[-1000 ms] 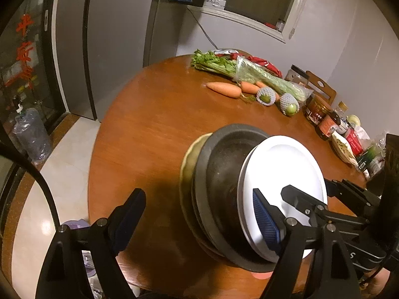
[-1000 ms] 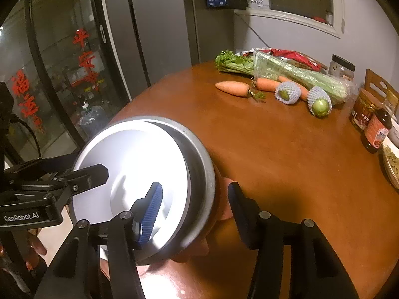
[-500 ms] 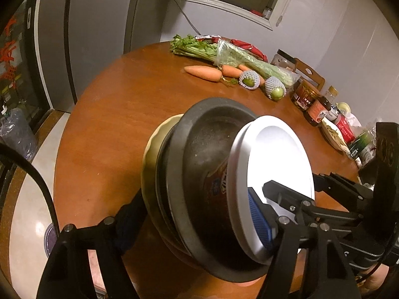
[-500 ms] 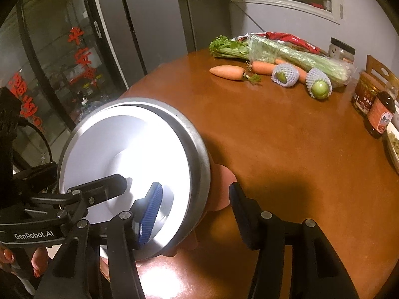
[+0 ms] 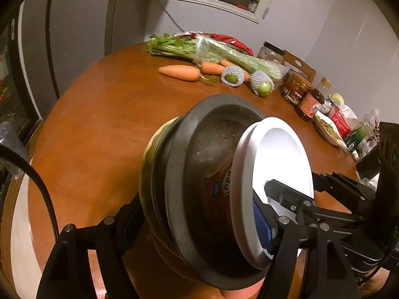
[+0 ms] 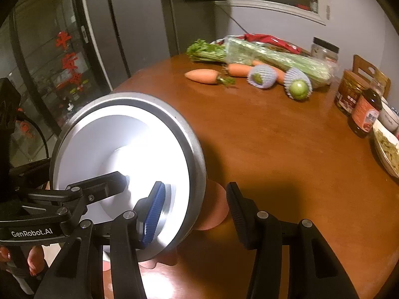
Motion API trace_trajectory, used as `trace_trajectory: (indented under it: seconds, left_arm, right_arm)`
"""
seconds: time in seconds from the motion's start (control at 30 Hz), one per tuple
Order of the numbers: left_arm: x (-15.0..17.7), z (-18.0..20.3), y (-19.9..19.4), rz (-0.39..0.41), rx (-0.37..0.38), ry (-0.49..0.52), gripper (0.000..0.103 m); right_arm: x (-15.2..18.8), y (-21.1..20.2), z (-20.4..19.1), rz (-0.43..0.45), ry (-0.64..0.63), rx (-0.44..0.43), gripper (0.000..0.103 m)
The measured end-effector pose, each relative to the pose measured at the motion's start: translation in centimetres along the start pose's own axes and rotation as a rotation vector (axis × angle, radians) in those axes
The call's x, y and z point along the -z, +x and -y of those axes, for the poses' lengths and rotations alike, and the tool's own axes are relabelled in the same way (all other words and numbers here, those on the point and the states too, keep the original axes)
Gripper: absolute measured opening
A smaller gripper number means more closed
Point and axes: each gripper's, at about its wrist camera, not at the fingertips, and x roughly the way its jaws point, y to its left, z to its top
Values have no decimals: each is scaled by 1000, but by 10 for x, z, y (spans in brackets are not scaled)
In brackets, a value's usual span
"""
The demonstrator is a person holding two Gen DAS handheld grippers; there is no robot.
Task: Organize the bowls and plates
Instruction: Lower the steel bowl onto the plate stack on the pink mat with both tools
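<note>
Left wrist view: tilted stack of nested dishes standing nearly on edge above the round brown wooden table (image 5: pixel 104 124), near its front edge. Contents, left to right: pale yellow plate (image 5: pixel 147 164); dark grey speckled ceramic bowl (image 5: pixel 199 154); white round plate (image 5: pixel 281 164) facing right.

Left gripper (image 5: pixel 197 226): fingers have just been closing, now spanning the stack; left finger sits against the yellow plate's back, blue-padded right finger (image 5: pixel 260 221) against the white plate's face. The pads appear to pinch the stack.

Right wrist view: right gripper (image 6: pixel 193 210) straddles the stack's rim at its lower right edge. Its fingers have just been closing; blue-ribbed left finger (image 6: pixel 154 211) lies on the white plate's face, right finger stands apart beyond the rim, not visibly touching. A peach-coloured rounded dish (image 6: pixel 214 209) shows behind the stack.

Far side of table: bagged celery bunch (image 6: pixel 261 53), orange carrots (image 6: pixel 203 76), two green fruits in foam netting (image 6: pixel 298 87), sauce jars (image 6: pixel 365 115).
</note>
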Motion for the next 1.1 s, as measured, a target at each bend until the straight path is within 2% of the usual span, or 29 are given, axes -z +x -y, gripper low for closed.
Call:
trace_trajectory:
  seconds: [0.7, 1.1]
  left_arm:
    - [-12, 74, 35, -38, 83, 130, 74]
    - [-9, 73, 28, -6, 35, 158, 75]
  right_arm:
    - [20, -25, 79, 9, 139, 107, 54]
    - [21, -29, 78, 12, 148, 114, 54]
